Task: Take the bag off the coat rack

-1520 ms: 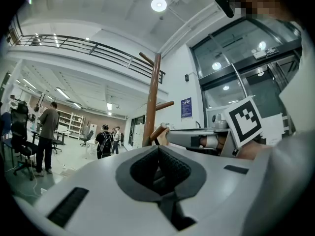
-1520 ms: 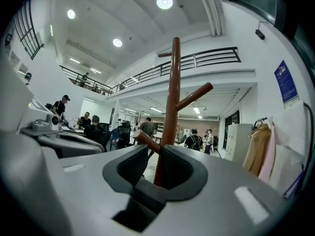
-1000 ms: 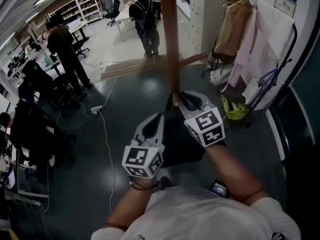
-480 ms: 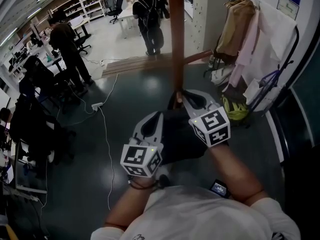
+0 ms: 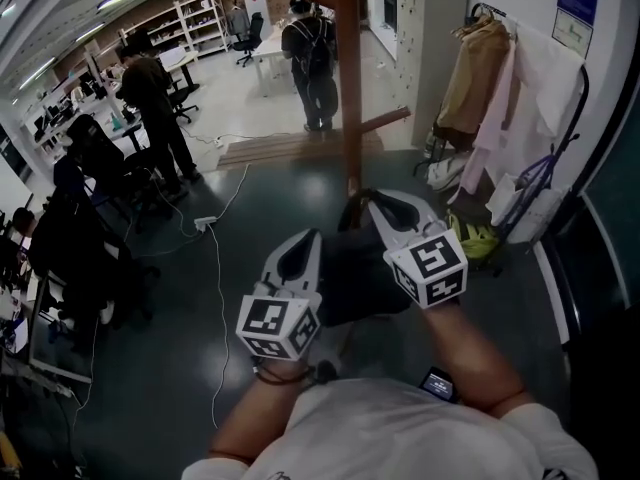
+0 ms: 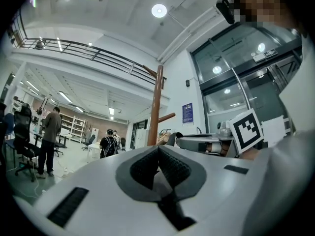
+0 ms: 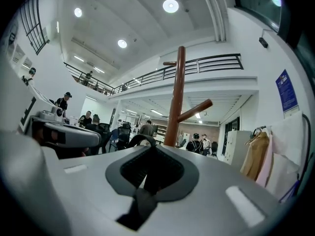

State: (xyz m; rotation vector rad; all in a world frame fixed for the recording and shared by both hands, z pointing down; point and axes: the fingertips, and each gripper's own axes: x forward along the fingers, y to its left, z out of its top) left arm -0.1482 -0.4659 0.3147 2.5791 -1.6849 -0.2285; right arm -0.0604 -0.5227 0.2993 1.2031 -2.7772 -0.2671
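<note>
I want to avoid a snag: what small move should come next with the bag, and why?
Probably draw the bag a little back toward the body. The right gripper has its jaws shut on the black bag, and the handle looks close to the coat rack pole, where it could catch.

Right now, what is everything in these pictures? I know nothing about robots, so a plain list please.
coat rack: one, brown wood, straight ahead
bag: one, black, low between the two claws
coats: a few, tan and pink, hanging at the right wall
people: at least three, dark clothes, at the back and left
shelves: a few, white, far back
cable: one, white, on the floor at left
left claw: one, grey, shut, nothing seen in it
right claw: one, grey, shut on the bag's strap
</note>
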